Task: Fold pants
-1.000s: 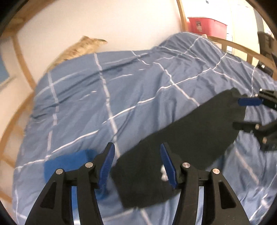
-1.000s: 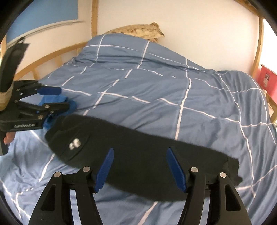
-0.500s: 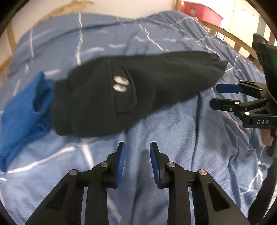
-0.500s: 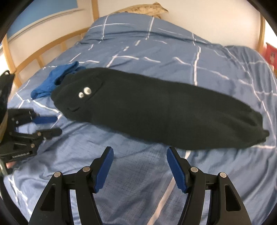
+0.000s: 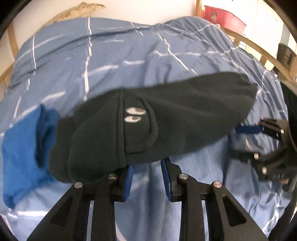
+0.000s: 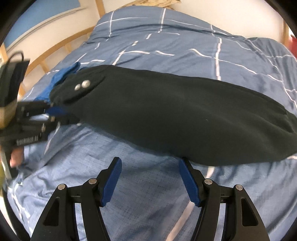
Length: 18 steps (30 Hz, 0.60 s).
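Where checked bedding (image 6: 185, 48) wrinkles, fleecy black pants (image 6: 167, 115) lie long and rounded.

Left wrist view: motion blur throughout. Tip of the left gripper's (image 5: 146, 173) blue ribbed finger pad (image 5: 128, 182) at 7 o'clock hidden behind the black fleece folded pants (image 5: 167, 126); contact cannot be told. Crumpled bright-blue cloth (image 5: 22, 148) partly covered by the pants at 9 o'clock. Right wrist view: pants (image 6: 176, 118) cut off by the frame's edge at 3 o'clock; lettering on the blurred left gripper's (image 6: 61, 115) body illegible. Red plastic bin (image 5: 222, 15) cropped at 1 o'clock.
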Each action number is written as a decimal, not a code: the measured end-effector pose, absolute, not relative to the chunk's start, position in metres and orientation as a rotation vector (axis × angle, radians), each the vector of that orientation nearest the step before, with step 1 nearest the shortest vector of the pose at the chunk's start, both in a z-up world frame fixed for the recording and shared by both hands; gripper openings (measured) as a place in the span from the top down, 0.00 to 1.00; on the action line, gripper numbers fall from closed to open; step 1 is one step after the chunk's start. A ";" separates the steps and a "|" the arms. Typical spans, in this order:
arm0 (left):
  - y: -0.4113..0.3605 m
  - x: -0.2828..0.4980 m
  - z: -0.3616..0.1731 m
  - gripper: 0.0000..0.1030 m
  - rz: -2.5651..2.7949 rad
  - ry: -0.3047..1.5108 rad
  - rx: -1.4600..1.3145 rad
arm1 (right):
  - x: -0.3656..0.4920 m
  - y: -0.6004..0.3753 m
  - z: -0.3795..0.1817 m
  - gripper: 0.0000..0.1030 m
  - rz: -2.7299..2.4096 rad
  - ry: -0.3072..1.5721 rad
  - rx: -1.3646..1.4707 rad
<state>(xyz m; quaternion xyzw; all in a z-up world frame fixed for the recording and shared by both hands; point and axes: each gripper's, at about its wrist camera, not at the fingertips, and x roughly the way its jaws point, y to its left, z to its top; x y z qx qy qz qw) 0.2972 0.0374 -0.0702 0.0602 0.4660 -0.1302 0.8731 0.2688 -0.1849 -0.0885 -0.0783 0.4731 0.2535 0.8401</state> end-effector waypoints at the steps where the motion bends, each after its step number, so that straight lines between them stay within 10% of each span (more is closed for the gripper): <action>1: 0.039 0.303 -0.068 0.72 -0.267 0.970 0.126 | 0.272 -0.185 -0.088 0.37 0.541 1.001 -0.158; 18: 0.045 0.385 -0.049 0.72 -0.172 0.945 0.119 | 0.330 -0.174 -0.045 0.37 0.609 0.862 -0.217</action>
